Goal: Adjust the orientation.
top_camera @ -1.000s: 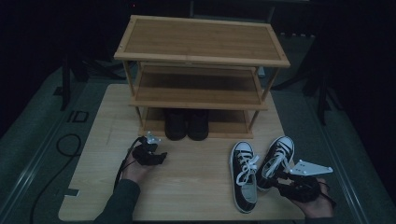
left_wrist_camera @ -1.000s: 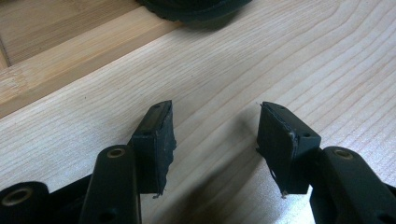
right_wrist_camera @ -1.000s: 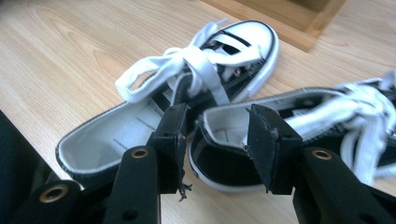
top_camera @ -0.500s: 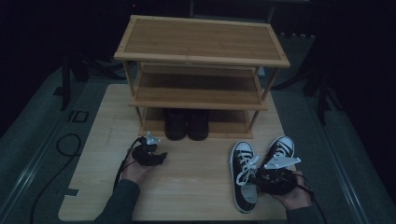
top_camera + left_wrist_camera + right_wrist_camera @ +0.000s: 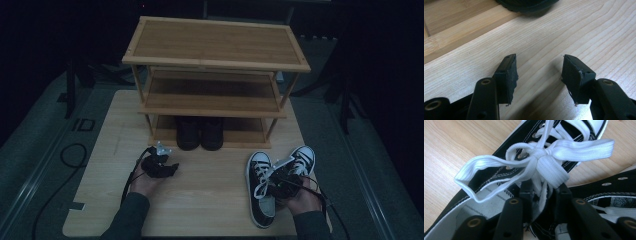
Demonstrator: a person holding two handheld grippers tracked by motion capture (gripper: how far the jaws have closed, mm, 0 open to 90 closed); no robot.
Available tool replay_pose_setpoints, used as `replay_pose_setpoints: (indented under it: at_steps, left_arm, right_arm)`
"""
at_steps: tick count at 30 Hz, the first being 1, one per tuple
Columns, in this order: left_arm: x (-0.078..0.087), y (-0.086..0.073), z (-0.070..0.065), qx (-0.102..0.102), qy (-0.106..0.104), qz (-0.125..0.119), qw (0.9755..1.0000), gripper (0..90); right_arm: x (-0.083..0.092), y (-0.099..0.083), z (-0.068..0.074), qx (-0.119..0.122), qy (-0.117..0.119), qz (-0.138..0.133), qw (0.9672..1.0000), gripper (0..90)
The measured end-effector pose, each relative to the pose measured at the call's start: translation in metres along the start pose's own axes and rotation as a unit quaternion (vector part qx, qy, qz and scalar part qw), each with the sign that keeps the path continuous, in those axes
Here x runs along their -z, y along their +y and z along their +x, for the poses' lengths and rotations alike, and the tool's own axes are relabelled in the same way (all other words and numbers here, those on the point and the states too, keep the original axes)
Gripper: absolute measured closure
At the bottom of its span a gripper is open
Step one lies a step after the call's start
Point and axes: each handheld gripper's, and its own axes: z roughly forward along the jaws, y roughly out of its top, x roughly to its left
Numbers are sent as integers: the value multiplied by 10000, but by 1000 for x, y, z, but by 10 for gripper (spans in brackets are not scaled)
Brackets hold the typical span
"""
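Toward the wooden board's [image 5: 210, 200] front-left corner the left gripper [image 5: 159, 166] rests with jaws wide and nothing between them; near the front-right corner the right gripper [image 5: 543, 195], its jaws having just been closing, pinches the tongue and laces of the left sneaker [image 5: 261, 190], whose mate [image 5: 300, 162] lies just beside it. The risk, I judge, is that so soft a hold lets the shoe swing, slip free or snag its mate's laces, or knock the shoe rack [image 5: 215, 80] behind; the only writing I can read is "ID" on the mat [image 5: 82, 125] off the left edge, the insole print being too blurred.

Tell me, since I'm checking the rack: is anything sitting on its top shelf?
No: in the high view the rack's top shelf is bare wood, while a pair of dark shoes stands on the bottom shelf.
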Motion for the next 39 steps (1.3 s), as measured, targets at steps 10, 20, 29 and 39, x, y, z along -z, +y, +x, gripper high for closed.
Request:
replay_pose_setpoints:
  at_steps: [10,20,29,39]
  left_arm:
    - [0,0,0,-4,-3,-17,10000,465]
    - [0,-1,1,-6,-18,-38,10000,477]
    - [0,-2,2,-14,-26,-81,10000,486]
    - [0,-2,2,-16,-29,-93,10000,486]
  right_arm:
    - [0,1,-4,-86,97,-483,9988,845]
    - [8,7,0,87,386,-975,9945,849]
    - [5,20,21,648,855,-1132,9878,848]
    - [-13,19,17,581,1124,-1053,9864,844]
